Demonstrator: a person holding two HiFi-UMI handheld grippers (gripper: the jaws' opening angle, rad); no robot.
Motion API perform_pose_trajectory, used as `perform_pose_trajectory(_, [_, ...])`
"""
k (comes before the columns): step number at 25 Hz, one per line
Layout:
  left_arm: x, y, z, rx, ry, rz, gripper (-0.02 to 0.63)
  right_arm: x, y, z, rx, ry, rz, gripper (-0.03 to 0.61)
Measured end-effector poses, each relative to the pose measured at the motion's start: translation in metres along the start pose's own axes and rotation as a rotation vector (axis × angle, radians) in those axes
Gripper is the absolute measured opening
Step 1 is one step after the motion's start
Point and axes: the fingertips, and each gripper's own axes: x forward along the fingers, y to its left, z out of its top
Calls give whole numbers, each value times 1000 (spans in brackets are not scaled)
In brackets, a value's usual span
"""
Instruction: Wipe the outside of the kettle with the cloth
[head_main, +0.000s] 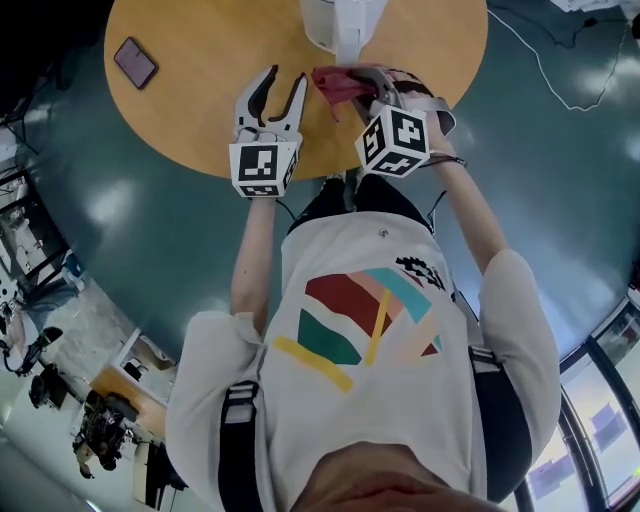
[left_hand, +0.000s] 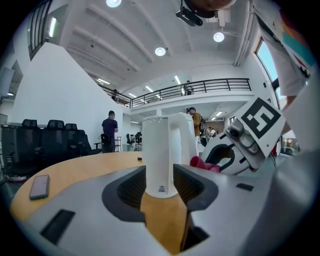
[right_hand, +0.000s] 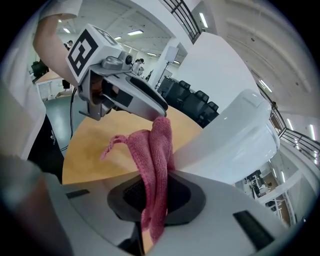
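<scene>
- Left gripper (head_main: 285, 80): grey two-jaw gripper with a black-and-white marker cube, over the near edge of the table. Its jaws stand apart with nothing between them. In the left gripper view the kettle shows in line with the gap, further off.
- Right gripper (right_hand: 156, 192): same make, to the right of the left gripper and close beside it. Its jaws are closed on the cloth.
- Pink knitted cloth (right_hand: 159, 145): pinched between the right gripper's dark pads. A folded bunch stands out past the jaws, and one loose corner trails to the left. It lies against or just beside the kettle's lower wall; whether it touches cannot be told.
- Round table (head_main: 200, 100): light brown wooden top, carrying the kettle and the phone.
- Tall white plastic kettle (left_hand: 160, 150): upright on the table, just beyond both grippers, near the table's middle. It has a smooth body with a handle down its right side in the left gripper view.
- Dark rectangular phone (head_main: 135, 62): flat on the table at far left, well apart from the kettle.
- Teal floor (head_main: 150, 200): glossy, around the table.
- Black office chairs (left_hand: 50, 140): a row beyond the table's far left.
- Standing person in dark clothes (left_hand: 110, 131): far behind the table.
</scene>
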Motion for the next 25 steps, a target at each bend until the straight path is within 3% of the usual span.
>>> perform_pose_trajectory(8, [1, 5, -18, -1, 45, -31, 215, 26, -12, -15, 120, -15, -54, 39])
perform_pose_trajectory(16, [12, 0, -32, -11, 80, -74, 215, 48, -23, -23, 148, -31, -79, 38])
perform_pose_trajectory(22, [22, -22, -15, -13, 28, -116, 215, 54, -30, -35, 144, -37, -64, 40])
perform_pose_trajectory(25, [33, -40, 3, -32, -42, -151, 215, 53, -35, -45, 141, -43, -58, 40])
